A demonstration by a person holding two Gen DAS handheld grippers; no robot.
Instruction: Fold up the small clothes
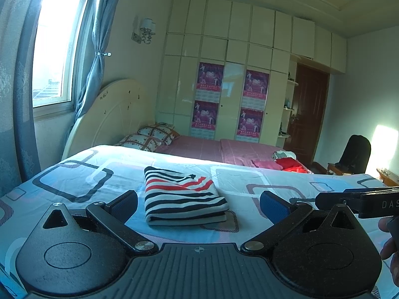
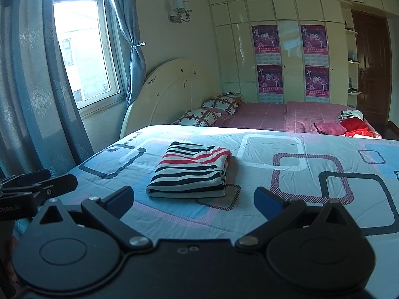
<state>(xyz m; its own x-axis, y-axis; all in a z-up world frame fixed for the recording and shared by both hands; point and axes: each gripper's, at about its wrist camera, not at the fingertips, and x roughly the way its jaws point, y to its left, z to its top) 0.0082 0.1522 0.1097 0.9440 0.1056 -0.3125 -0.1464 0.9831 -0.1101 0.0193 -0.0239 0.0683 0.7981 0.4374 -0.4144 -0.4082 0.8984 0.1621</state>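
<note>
1. Bedroom light came from the window point(image 1: 59, 47), and the patterned bedsheet point(image 2: 286, 174) served as my work surface.
2. On it lay the striped shirt point(image 1: 182, 196), folded into a compact rectangle, apart from both tools.
3. My left tongs point(image 1: 198, 203) and right tongs point(image 2: 193, 199) were both spread apart, empty, just short of it.
4. Pinching only the top layer would, I judged, peel the fold open.
5. Dragging on that soft, wrinkled sheet could skew the stack.
6. Other clothes point(image 2: 354, 124) waited on the far bed.
</note>
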